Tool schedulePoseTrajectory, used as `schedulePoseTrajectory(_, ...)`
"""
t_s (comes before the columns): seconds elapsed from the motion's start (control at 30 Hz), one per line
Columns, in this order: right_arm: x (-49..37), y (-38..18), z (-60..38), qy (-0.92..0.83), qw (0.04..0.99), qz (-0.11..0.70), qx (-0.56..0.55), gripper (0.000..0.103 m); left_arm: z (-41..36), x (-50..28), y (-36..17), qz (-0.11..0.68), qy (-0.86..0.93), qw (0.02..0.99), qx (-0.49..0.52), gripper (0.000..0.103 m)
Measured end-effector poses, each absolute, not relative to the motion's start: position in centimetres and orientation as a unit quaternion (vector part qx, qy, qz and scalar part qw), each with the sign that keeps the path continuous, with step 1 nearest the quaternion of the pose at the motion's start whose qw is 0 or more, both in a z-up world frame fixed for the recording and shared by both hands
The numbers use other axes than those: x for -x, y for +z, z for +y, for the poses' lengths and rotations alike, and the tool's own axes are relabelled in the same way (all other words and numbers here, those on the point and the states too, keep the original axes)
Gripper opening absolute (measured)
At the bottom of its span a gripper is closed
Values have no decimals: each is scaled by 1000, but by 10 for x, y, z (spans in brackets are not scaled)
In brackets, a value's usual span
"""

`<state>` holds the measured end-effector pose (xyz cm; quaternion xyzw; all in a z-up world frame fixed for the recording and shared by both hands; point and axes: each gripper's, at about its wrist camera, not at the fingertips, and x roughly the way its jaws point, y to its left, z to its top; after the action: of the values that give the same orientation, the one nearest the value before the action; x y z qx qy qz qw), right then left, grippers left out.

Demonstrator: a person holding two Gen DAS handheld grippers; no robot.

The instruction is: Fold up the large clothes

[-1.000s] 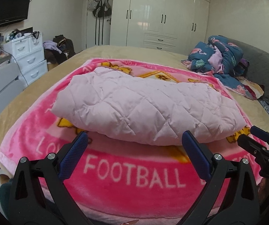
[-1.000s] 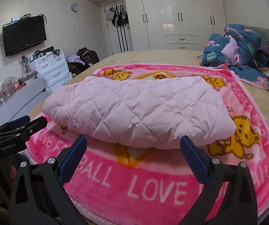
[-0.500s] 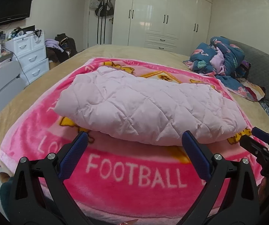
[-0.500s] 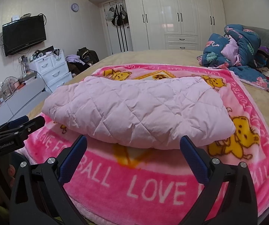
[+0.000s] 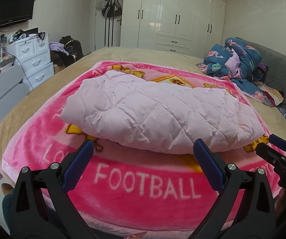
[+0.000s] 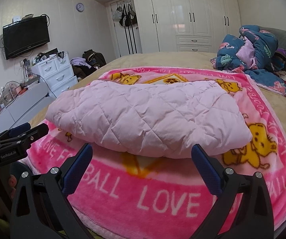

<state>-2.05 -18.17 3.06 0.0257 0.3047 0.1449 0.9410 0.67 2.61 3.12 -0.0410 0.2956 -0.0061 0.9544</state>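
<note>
A black television (image 6: 26, 36) hangs on the far left wall, with a white drawer unit (image 6: 56, 71) below it and a heap of dark clothes (image 6: 89, 61) beside that. Nearer, the left claw (image 5: 142, 150) hangs over the near edge of the bed (image 5: 43, 91), its 2 blue-padded fingers (image 5: 79, 166) spread wide with nothing between them; in the right wrist view it shows at the left edge, side on. In the middle, a pink quilted garment (image 5: 158, 111) lies folded into a thick, puffy bundle on a bright pink blanket (image 5: 143, 185) printed with yellow bears and the words LOVE and FOOTBALL. The bundle's near edge is just beyond the fingertips of both claws, apart from them. Behind it, white wardrobes (image 6: 190, 16) fill the back wall, with bags hanging on the door (image 6: 126, 17) to their left. The right claw (image 6: 142, 150) is likewise spread wide and empty, above the blanket's near border; in the left wrist view it shows at the right edge. At far right, a crumpled blue flamingo-print duvet (image 6: 252, 53) is piled against a grey headboard (image 5: 280, 73)
</note>
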Motion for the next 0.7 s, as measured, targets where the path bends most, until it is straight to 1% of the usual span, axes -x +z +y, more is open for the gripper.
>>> schedulePoseTrajectory(0.7, 20, 31, -180, 146, 940, 306, -26, 99, 29, -4, 33, 295, 2, 955, 37, 94)
